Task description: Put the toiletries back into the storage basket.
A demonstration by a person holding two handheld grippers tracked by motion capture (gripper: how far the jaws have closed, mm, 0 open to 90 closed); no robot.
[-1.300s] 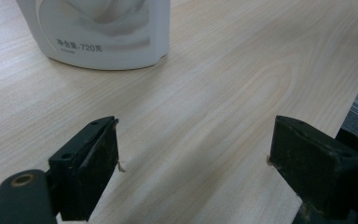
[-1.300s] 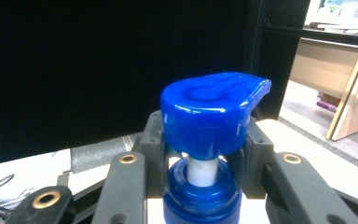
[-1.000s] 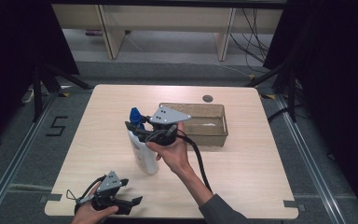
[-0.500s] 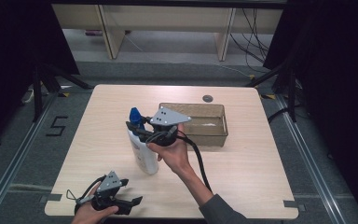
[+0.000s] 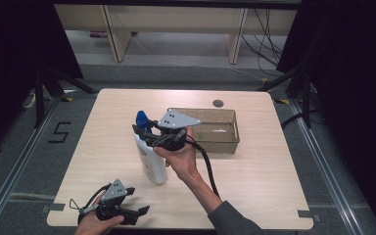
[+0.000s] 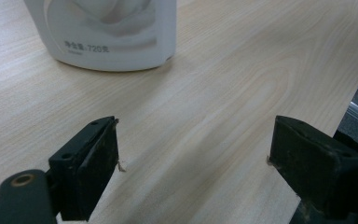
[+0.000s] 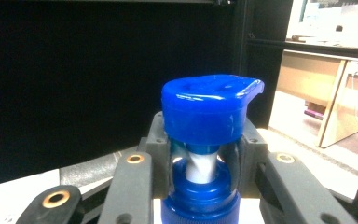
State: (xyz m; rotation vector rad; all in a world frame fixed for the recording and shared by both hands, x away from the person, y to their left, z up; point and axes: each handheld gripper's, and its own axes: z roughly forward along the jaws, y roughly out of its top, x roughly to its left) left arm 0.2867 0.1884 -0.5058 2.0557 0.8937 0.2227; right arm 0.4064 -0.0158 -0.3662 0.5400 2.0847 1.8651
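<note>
- The white pump bottle [image 5: 152,161] stands upright near the middle of the wooden table [image 5: 254,191], just left of a clear plastic bin [image 5: 225,142].
- The right gripper [image 5: 144,131] is clenched on the bottle's neck, just under the blue pump head [image 7: 207,107]; its jaws have just been closing there.
- The left gripper [image 5: 136,201] rests at the table's near edge, jaws spread wide and holding nothing, well apart from the bottle.

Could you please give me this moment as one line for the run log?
right gripper: just closed on pump bottle neck | left gripper: open, empty, near table edge | bottle: upright beside clear bin
</note>
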